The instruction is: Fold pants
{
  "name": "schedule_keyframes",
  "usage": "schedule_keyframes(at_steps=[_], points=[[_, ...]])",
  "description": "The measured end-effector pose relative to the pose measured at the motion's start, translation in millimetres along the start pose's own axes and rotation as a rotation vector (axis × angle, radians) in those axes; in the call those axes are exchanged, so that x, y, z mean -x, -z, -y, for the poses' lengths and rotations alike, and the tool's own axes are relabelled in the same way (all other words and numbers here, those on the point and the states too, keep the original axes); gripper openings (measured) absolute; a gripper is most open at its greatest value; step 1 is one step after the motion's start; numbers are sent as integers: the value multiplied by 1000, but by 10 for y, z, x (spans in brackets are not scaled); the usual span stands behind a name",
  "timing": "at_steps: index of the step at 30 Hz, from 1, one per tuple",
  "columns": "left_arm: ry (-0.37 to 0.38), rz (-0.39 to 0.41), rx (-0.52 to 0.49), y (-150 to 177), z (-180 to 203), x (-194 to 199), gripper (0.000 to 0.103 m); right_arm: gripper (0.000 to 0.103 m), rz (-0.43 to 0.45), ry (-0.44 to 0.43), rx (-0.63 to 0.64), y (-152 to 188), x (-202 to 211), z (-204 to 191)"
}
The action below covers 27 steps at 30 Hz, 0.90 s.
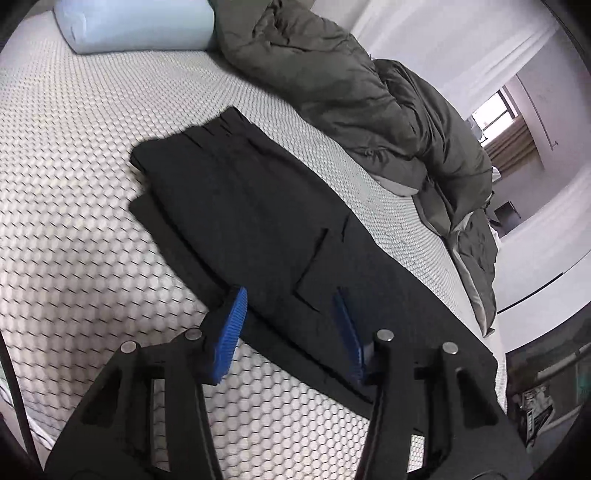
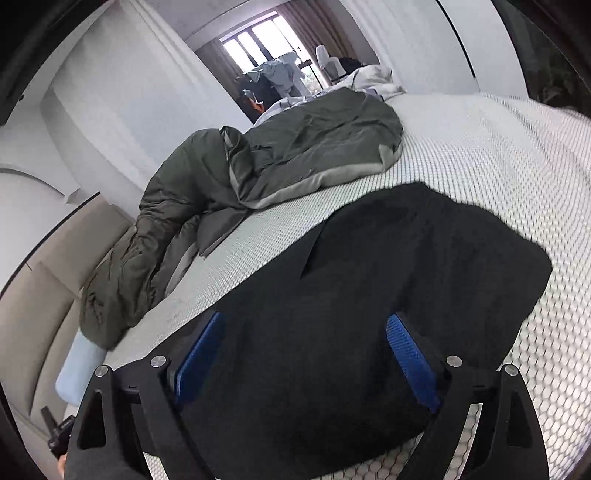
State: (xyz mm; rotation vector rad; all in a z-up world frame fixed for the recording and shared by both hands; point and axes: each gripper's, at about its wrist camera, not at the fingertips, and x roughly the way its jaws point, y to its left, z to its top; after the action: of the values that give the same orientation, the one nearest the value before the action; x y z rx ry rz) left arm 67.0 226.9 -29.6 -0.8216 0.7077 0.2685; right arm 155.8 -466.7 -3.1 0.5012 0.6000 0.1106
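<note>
Left wrist view: left gripper (image 1: 291,310) half open, empty, over the black pants (image 1: 236,206) on the honeycomb mattress (image 1: 74,184); closing here risks pinching one layer only. Pillow (image 1: 133,22) at eleven o'clock.
Right wrist view: right gripper (image 2: 306,350) wide open, empty, above the pants; green duvet (image 2: 295,147) at twelve, window (image 2: 258,40) behind

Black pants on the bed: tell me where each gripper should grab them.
Grip the near long edge of the pants, where they lie flat on the mattress. Come in low from the near side, probably the left gripper and right gripper spaced apart, both open.
</note>
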Motion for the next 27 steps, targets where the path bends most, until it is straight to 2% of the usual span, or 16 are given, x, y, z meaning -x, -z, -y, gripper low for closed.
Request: schedule_keyframes(at_steps=[3,5,8,15,19,23,24,25,27], points=[[-28,-34,-10,45,50,-149,45,91,-3,0,-1,31,38,42],[-55,-84,32,72,13,-297,45,91,5,5,-13,27,85,80],[-69,-83,8,153,80,-298,45,91,7,-10,-40,5,115,134],[8,-96,37,345,18,-128,45,91,3,0,-49,-9,146,201],[12,-96,12,309,101,-140,45,91,-3,-4,-65,-9,127,200],[-25,-88,46,232,96,-313,45,91,-6,-6,-44,-3,114,131],[-30,-76,50,216,103,-335,44,91,-6,-6,-40,-3,112,116],[-38,-58,45,196,126,-353,29,91,-6,-7,-37,0,112,104],[-68,-39,39,167,135,-383,14,91,-5,-11,-35,4,116,90]])
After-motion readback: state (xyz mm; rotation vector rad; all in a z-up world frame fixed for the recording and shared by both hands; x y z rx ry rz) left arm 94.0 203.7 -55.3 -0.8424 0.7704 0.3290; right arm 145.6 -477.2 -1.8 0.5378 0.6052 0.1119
